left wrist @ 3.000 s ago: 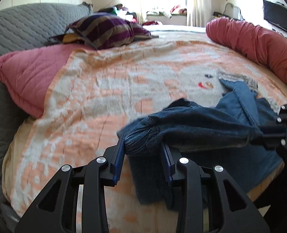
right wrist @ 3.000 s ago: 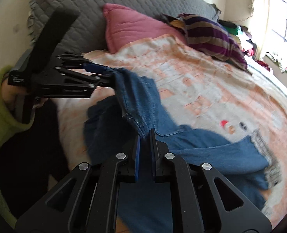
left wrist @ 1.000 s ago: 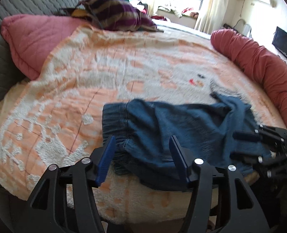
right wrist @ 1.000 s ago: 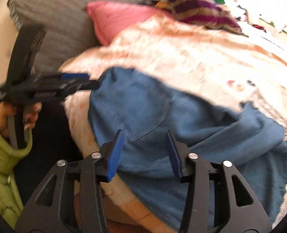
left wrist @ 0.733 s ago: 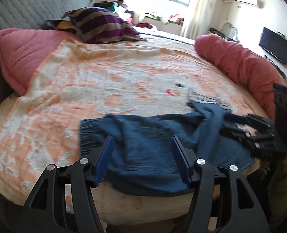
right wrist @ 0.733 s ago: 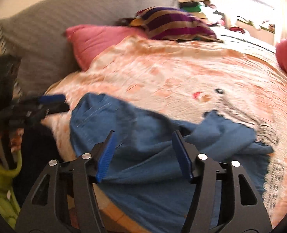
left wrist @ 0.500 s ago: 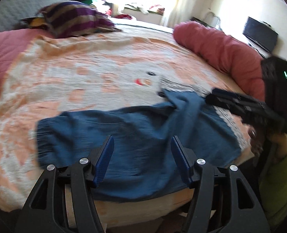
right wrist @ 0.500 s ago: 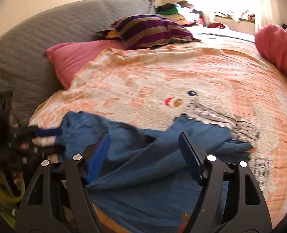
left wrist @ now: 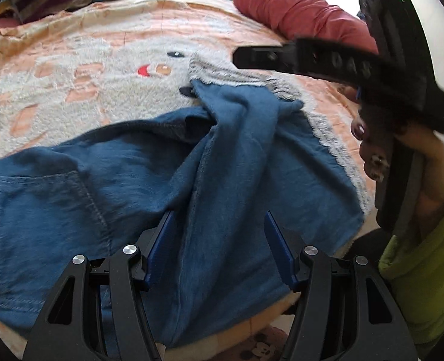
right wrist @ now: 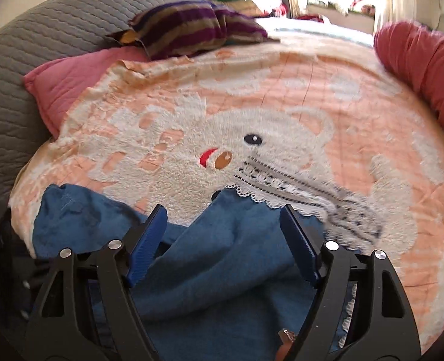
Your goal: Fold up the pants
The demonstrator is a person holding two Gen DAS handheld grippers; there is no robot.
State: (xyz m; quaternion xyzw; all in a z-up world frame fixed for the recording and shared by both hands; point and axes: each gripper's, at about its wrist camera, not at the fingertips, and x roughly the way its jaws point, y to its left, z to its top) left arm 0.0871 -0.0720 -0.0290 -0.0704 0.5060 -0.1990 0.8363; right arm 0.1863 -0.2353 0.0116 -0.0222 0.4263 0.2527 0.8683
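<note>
1. The blue denim pants [left wrist: 168,180] lie spread but rumpled on the peach-and-white fleece blanket [right wrist: 282,90] at the near edge of the bed. In the left wrist view the patch-pocket end is at 9 o'clock and the legs run toward 2 o'clock.
2. Progress, as I judge it: laying out is roughly done, but no neat fold shows. One leg is thrown loosely over the other and creased; straightening and all the folds are left.
3. The left tool [left wrist: 219,246] stands about half open above the mid-leg cloth, gripping nothing.
4. The right tool [right wrist: 223,240] has just been opening; it is wide apart, with a ridge of denim rising between its pads, which do not press on it.
5. Only the left wrist view shows the person's hand [left wrist: 426,162] and lime-green sleeve [left wrist: 426,270] at 3 o'clock, the right tool seen from the side, and the pocket seam.
6. Only the right wrist view shows the grey quilted headboard [right wrist: 41,45], pink pillow [right wrist: 68,78] and whole bear motif; the pants fill 6 to 9 o'clock there.
</note>
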